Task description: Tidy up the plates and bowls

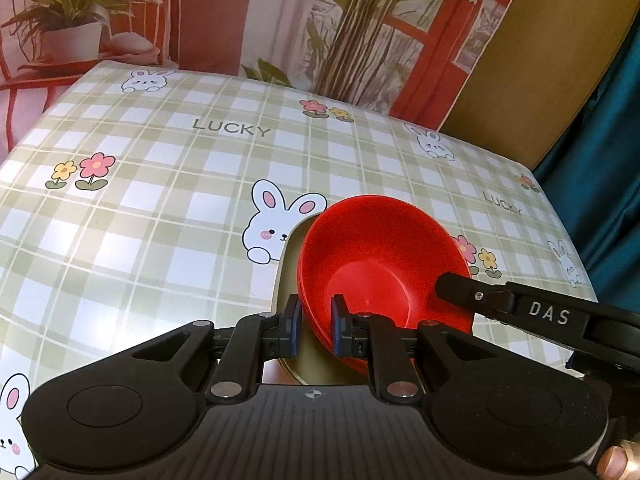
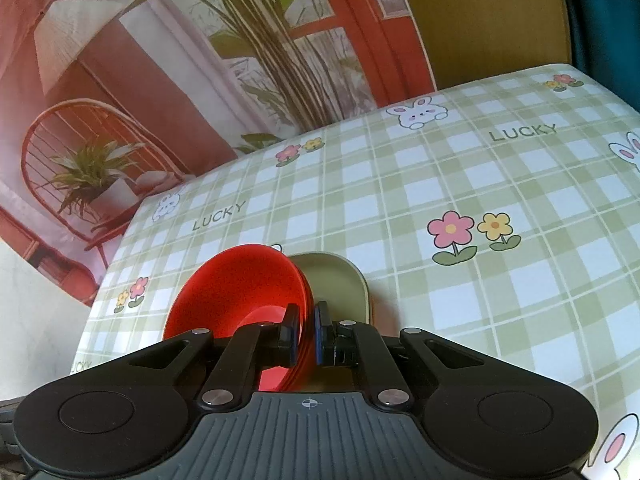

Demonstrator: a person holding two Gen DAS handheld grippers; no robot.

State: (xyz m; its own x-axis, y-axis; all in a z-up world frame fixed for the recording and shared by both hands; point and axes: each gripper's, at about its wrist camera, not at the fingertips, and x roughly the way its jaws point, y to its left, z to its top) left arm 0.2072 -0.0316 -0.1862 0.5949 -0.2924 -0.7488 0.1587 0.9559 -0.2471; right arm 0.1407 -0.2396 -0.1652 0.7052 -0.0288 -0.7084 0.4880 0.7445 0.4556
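Note:
A stack of red bowls (image 1: pixel 372 248) is tilted up over an olive plate (image 1: pixel 289 256) on the checked tablecloth. My left gripper (image 1: pixel 317 326) is shut on the near-left rim of the bowls, with the plate's edge passing just below its fingers. From the right, my right gripper (image 1: pixel 444 282) pinches the bowls' right rim. In the right wrist view the same red bowls (image 2: pixel 240 280) lean to the left of the olive plate (image 2: pixel 340 280). There my right gripper (image 2: pixel 307 330) is shut on their rim, and the left gripper is out of sight.
The green checked cloth with rabbits and flowers (image 1: pixel 160 200) covers the table (image 2: pixel 480 184). A printed backdrop with plants (image 1: pixel 352 40) stands along the far edge. A teal curtain (image 1: pixel 612 152) hangs beyond the right edge.

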